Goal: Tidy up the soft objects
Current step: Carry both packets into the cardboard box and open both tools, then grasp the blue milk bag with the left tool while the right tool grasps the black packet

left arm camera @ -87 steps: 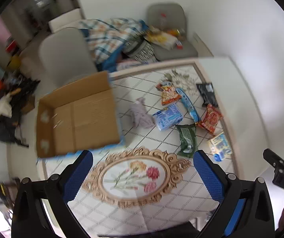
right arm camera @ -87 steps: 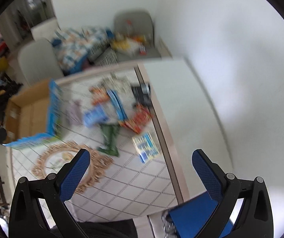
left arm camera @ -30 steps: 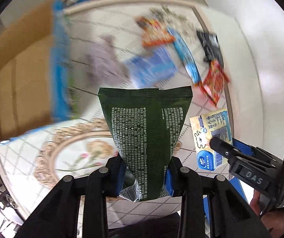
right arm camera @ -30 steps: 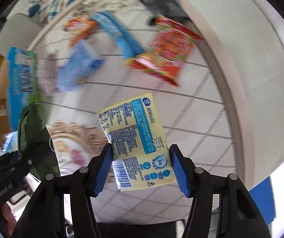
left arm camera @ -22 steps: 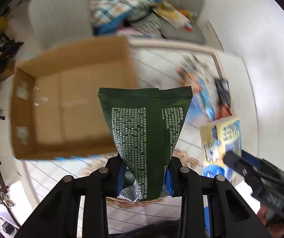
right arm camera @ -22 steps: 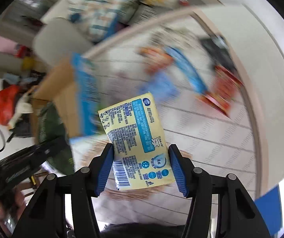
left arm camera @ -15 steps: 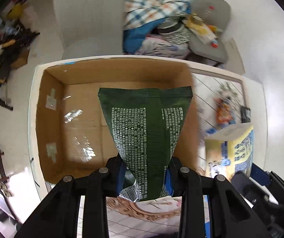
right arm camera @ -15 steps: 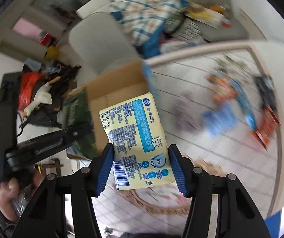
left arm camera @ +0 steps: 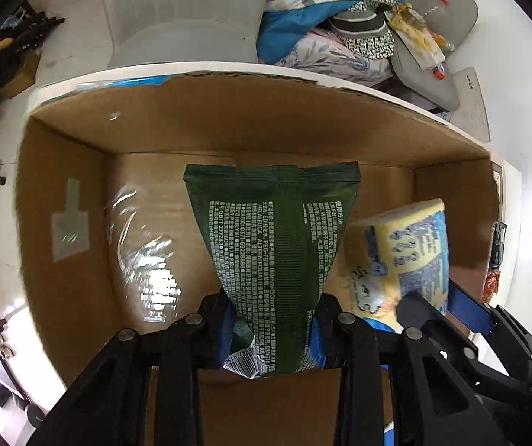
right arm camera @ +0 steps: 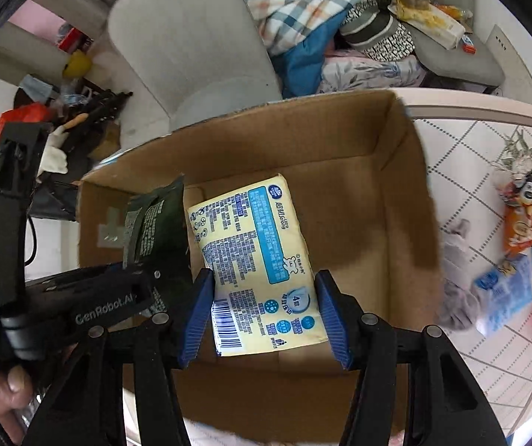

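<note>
My left gripper (left arm camera: 271,319) is shut on a dark green packet (left arm camera: 273,238) and holds it over the open cardboard box (left arm camera: 65,186). My right gripper (right arm camera: 264,308) is shut on a yellow and blue tissue pack (right arm camera: 256,260), also over the box (right arm camera: 396,193). The green packet (right arm camera: 154,230) and the left gripper show at the left in the right wrist view. The tissue pack (left arm camera: 403,252) shows at the right in the left wrist view. The box floor under both looks bare.
Several snack packets (right arm camera: 518,230), a blue tissue pack (right arm camera: 503,297) and a grey cloth (right arm camera: 455,297) lie on the tiled table to the right of the box. A grey chair (right arm camera: 191,44) and a pile of clothes (right arm camera: 321,7) stand behind the table.
Both grippers closed on their packs on the table, lifted them and carried them left. Both packs now hang lower, inside the box opening.
</note>
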Tool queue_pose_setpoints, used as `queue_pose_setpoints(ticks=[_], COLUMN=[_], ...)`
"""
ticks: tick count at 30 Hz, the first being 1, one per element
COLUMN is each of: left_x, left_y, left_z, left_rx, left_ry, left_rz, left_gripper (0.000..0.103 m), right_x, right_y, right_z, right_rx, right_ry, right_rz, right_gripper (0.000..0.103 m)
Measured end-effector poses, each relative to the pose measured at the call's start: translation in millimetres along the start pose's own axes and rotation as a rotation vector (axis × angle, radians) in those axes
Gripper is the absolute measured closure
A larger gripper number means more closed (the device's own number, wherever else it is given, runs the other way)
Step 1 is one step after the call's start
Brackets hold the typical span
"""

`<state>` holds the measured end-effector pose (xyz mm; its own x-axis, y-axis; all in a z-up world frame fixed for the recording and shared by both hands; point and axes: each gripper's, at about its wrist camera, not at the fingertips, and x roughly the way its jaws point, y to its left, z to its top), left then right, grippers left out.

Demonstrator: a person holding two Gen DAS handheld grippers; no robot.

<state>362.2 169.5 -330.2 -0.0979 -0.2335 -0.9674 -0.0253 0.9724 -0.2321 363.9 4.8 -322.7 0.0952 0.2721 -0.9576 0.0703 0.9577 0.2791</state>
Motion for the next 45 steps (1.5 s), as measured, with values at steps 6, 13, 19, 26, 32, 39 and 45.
queue_pose_setpoints(ticks=[6, 13, 19, 26, 32, 39, 45], left_x=[14, 2, -15, -41, -64, -96, -124], left_y=[12, 11, 18, 22, 23, 15, -2], left_z=[12, 2, -18, -55, -90, -132, -166], left_rx=[-0.036, -0.015, -0.021, -0.033, -0.030, -0.008, 0.027], left_ry=[0.024, -0.019, -0.071, -0.159, -0.242, -0.314, -0.370], left_rz=[-0.012, 0.053, 0.103, 0.129, 0.158, 0.163, 0.183], left_gripper=[0.069, 0.034, 0.011, 0.002, 0.002, 0.002, 0.002], right_x=[30, 33, 11, -13, -32, -70, -102], right_y=[-4, -12, -13, -7, 1, 12, 16], right_z=[15, 18, 7, -24, -50, -86, -117], right_rx=[0.009, -0.001, -0.024, -0.054, -0.088, -0.128, -0.136], right_ry=[0.020, 0.030, 0.013, 0.009, -0.014, -0.080, -0.106], right_rz=[-0.004, -0.039, -0.089, -0.130, -0.156, -0.210, -0.191], right_gripper=[0.042, 0.037, 0.028, 0.014, 0.000, 0.000, 0.000])
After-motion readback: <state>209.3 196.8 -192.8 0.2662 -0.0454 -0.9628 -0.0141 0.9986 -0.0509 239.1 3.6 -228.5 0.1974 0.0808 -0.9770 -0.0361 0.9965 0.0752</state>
